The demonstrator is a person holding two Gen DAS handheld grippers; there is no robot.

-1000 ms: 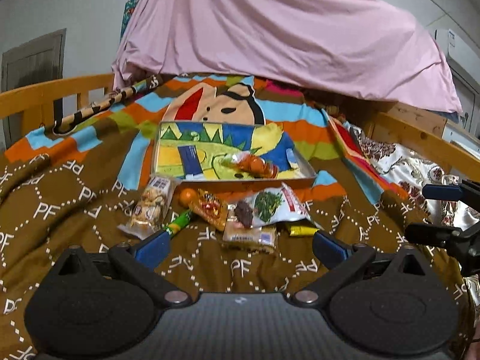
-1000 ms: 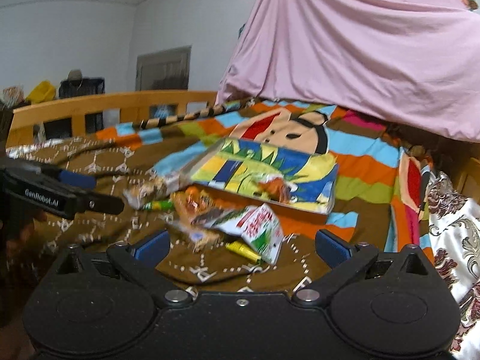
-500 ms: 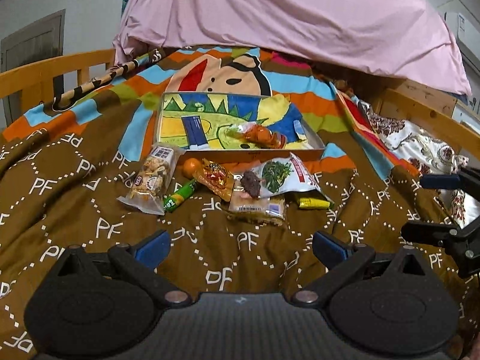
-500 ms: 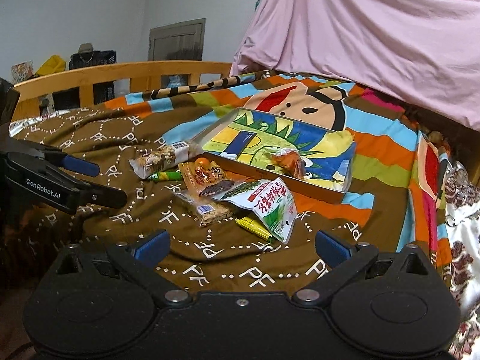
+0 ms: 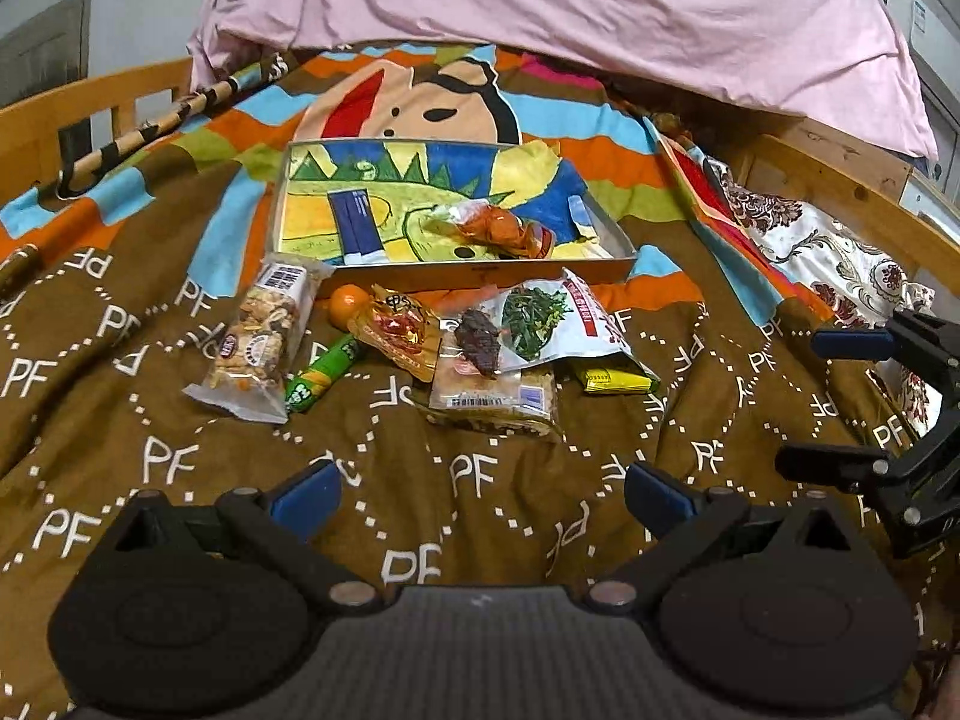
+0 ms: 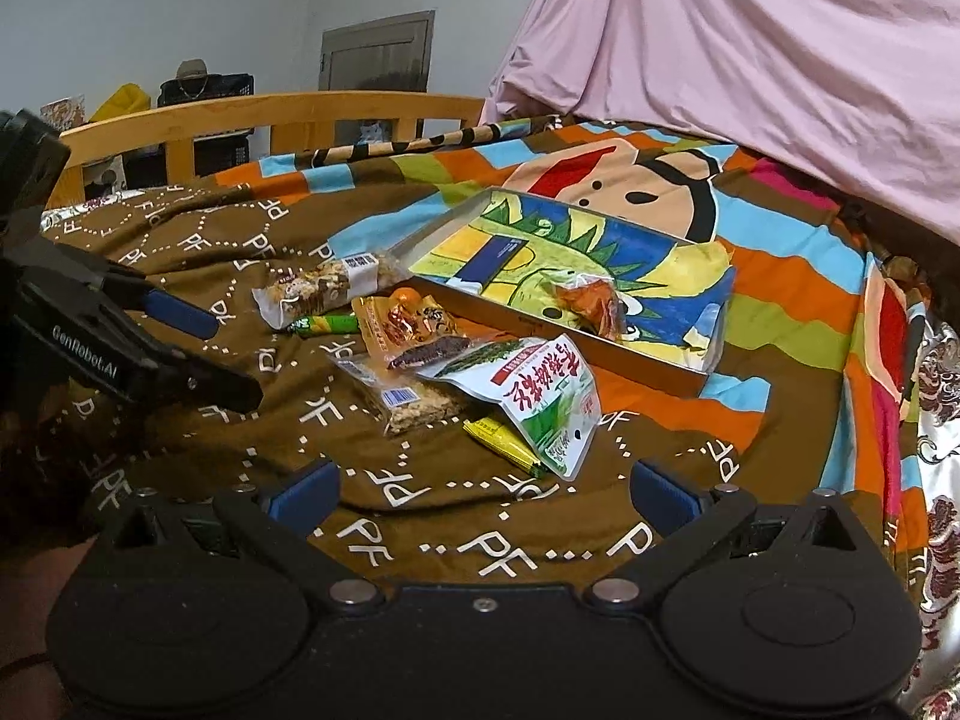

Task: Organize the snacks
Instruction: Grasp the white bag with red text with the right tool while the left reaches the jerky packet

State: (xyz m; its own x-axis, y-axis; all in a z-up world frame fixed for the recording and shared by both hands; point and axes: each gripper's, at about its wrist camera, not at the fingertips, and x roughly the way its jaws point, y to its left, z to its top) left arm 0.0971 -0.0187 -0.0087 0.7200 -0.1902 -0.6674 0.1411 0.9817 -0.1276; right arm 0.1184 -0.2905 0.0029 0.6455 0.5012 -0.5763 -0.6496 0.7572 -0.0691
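Note:
A shallow box [image 5: 480, 271] with a colourful drawing inside lies on the bed and holds an orange snack pack [image 5: 498, 228] and a blue packet [image 5: 355, 219]. In front of it lie several snacks: a nut bar [image 5: 255, 342], a green stick [image 5: 324, 373], an orange-red pack [image 5: 399, 330], a white and green bag [image 5: 558, 318], a clear cracker pack [image 5: 492, 390] and a yellow sachet [image 5: 612, 379]. My left gripper [image 5: 477, 495] is open, short of the pile. My right gripper [image 6: 480, 489] is open too, near the white and green bag [image 6: 534, 396]. The box [image 6: 600, 354] sits beyond.
A brown patterned blanket [image 5: 180, 462] covers the bed, with a striped cartoon cover [image 5: 420, 102] behind the box. A pink sheet [image 5: 570, 6] hangs at the back. Wooden bed rails [image 6: 270, 120] run along the sides. A door [image 6: 378, 54] and crates stand beyond the left rail.
Both grippers have risen and tilted down over the bed, so the snack pile and the box now sit lower and closer in each view. Both stay open; no snack has moved.

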